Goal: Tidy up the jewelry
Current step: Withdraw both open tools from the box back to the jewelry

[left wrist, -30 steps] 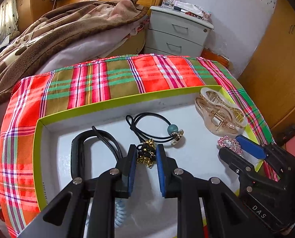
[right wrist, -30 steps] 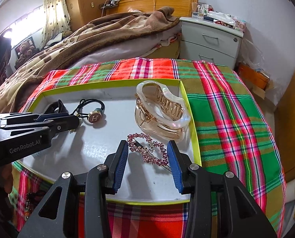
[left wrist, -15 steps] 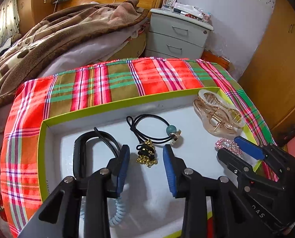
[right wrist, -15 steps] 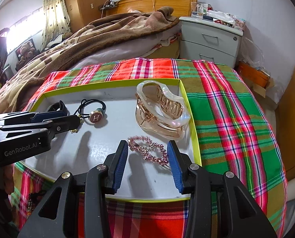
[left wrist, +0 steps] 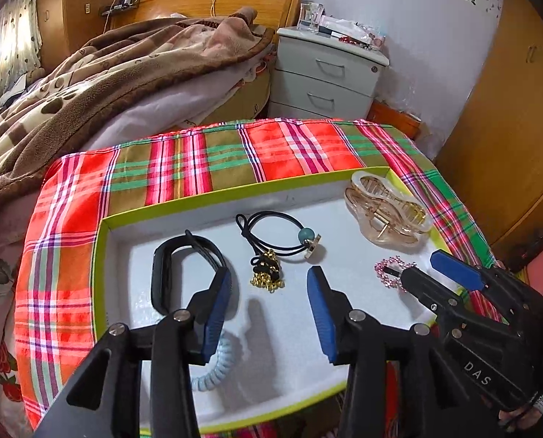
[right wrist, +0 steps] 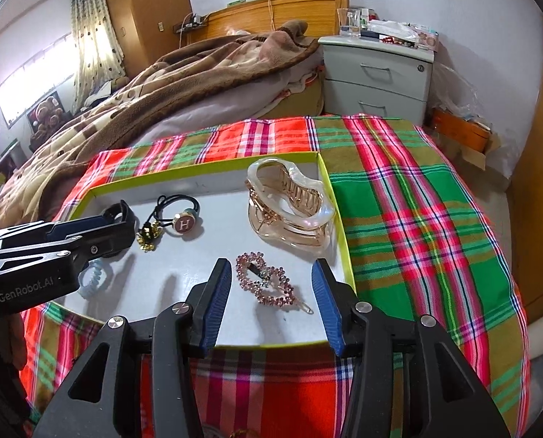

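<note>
Both grippers opening, left gripper [left wrist: 269, 286] apparently clear of gold charm [left wrist: 266, 273]

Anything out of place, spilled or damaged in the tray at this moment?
Nothing stands out. The claw clip, pink hair clip, hair ties, black band and spiral tie lie separately inside the tray, none visibly broken.

L gripper [left wrist: 269, 294] & R gripper [right wrist: 271, 284]: jaws opening, nothing gripped.
</note>
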`<state>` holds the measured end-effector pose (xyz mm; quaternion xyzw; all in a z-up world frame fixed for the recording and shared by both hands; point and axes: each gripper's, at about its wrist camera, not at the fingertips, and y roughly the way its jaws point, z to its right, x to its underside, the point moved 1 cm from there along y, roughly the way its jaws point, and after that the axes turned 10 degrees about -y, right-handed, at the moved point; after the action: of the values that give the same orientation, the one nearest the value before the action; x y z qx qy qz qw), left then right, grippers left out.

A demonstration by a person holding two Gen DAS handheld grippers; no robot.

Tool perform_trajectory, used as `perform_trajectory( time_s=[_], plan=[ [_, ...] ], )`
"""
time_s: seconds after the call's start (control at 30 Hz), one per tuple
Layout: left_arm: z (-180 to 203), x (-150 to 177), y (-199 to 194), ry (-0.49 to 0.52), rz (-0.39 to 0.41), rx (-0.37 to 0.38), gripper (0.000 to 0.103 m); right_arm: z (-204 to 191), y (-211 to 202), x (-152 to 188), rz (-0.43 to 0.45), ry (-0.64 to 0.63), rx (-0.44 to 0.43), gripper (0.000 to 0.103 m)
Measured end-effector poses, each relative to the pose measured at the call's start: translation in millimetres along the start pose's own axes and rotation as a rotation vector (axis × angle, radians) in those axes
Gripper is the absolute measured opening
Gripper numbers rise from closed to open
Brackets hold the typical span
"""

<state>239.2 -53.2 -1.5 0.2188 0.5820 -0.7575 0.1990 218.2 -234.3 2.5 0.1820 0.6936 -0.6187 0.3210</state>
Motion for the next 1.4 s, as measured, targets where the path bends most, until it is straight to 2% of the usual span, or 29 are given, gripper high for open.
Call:
perform_trajectory(
  time_s=[0.47, 0.7, 1.03, 1.13, 1.2, 1.4],
  plan=[
    [-9.2, 26.5, -50.2, -0.008, 0.071, 0.028, 0.047, -7.0, -47.2, 17.0, 0.087, 0.024, -0.022, 0.048],
    [-25.9, 52.5, -70.4, -0.043, 0.083, 0.051, 0.047, -10.3, -65.9, 39.5, 0.086, 0.03, -0.026, 0.048],
    [-43.7, 87.5, -77.4, -0.073, 0.055, 0.064, 0.047, -17.9, -74.3, 76.4, 0.024, 0.029, -0.044, 0.048],
    [-49.2, 94.3, -77.9, -0.08, 0.048, 0.066, 0.047, -13.1, -73.7, 88.1, 0.013, 0.038, 0.002, 0.048],
    [-52.2, 98.0, -78.7, -0.082, 0.048, 0.063, 0.047, -7.7, -70.7, 91.5, -0.01, 0.043, 0.033, 0.048],
    [-53.3, 102.5, -78.3, -0.09, 0.045, 0.064, 0.047, -5.2, -55.1, 89.8, -0.056, -0.014, 0.014, 0.048]
  ],
)
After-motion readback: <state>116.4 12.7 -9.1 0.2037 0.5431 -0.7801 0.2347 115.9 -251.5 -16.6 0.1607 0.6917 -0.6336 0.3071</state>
